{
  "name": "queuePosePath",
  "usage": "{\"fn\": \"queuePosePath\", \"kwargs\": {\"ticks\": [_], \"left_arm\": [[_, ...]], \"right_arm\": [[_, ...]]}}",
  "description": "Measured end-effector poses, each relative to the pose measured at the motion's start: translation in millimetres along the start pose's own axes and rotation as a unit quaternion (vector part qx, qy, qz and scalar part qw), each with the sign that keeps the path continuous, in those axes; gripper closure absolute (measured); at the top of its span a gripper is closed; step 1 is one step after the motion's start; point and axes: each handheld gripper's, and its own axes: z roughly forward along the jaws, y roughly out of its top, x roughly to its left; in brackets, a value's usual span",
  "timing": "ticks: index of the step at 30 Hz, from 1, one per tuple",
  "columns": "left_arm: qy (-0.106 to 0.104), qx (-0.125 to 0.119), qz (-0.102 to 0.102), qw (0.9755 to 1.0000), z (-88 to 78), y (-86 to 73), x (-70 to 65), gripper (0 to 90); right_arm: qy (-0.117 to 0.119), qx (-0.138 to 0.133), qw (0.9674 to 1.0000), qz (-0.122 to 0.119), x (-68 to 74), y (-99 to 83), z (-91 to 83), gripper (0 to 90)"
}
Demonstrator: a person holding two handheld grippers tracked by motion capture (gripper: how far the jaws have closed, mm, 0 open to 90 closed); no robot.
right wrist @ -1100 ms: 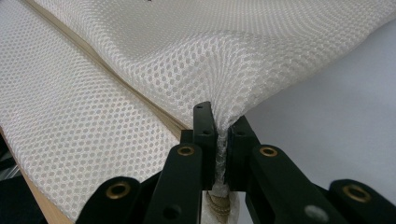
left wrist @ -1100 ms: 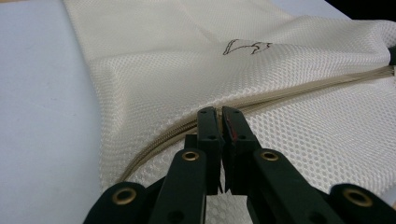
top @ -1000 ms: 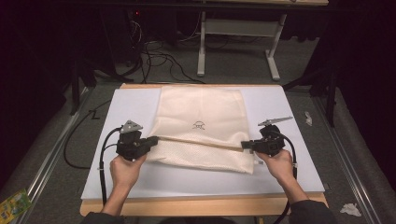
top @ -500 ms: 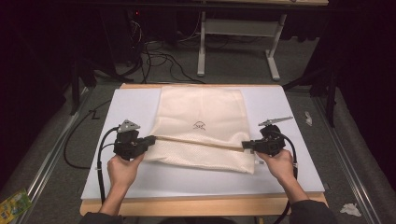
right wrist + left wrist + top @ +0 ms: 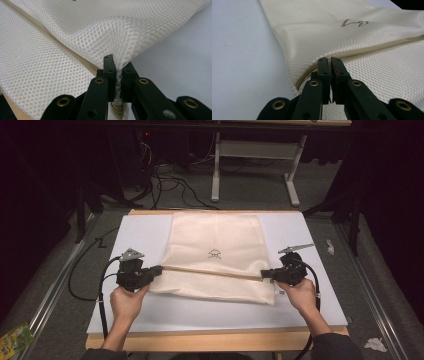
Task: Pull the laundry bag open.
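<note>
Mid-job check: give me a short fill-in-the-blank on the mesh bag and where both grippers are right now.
1. The left gripper is shut on the mesh bag at the end of its ____.
2. The right gripper pinches the bag's ____ fabric.
3. The bag lies on a ____ sheet.
4. The logo sits on the ____ side of the zipper.

Missing: zipper; mesh; white; far

A mesh bag (image 5: 217,255) lies in the middle of the surface (image 5: 135,235). The left gripper (image 5: 156,270) sits at its left edge, the right gripper (image 5: 265,274) at its right edge.
</note>
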Motion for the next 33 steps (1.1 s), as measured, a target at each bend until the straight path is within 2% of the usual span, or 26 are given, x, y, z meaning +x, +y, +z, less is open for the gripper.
{"fn": "queuePosePath", "kwargs": {"ticks": [8,17,19,26,33], "left_arm": [[0.003,0.001,-0.003,1.0000,-0.8,-0.9,3.4,87.1],[0.002,0.014,-0.005,0.9999,1.3,-2.7,6.5,87.2],[0.008,0.014,-0.004,0.9999,0.8,-2.8,7.5,87.1],[0.007,0.013,-0.008,0.9999,-0.3,-3.7,10.5,87.1],[0.015,0.018,-0.003,0.9997,2.7,-4.0,10.7,87.2]], "right_arm": [[-0.006,0.004,1.0000,0.001,-0.6,0.2,1.0,87.0],[-0.009,0.008,0.9999,-0.001,-0.3,1.1,2.7,87.0],[-0.013,0.009,0.9999,-0.001,-0.2,1.4,2.5,87.0],[-0.018,0.009,0.9998,-0.003,-1.2,3.6,1.2,87.0],[-0.019,0.009,0.9998,0.000,-1.4,5.2,0.2,87.0]]}}
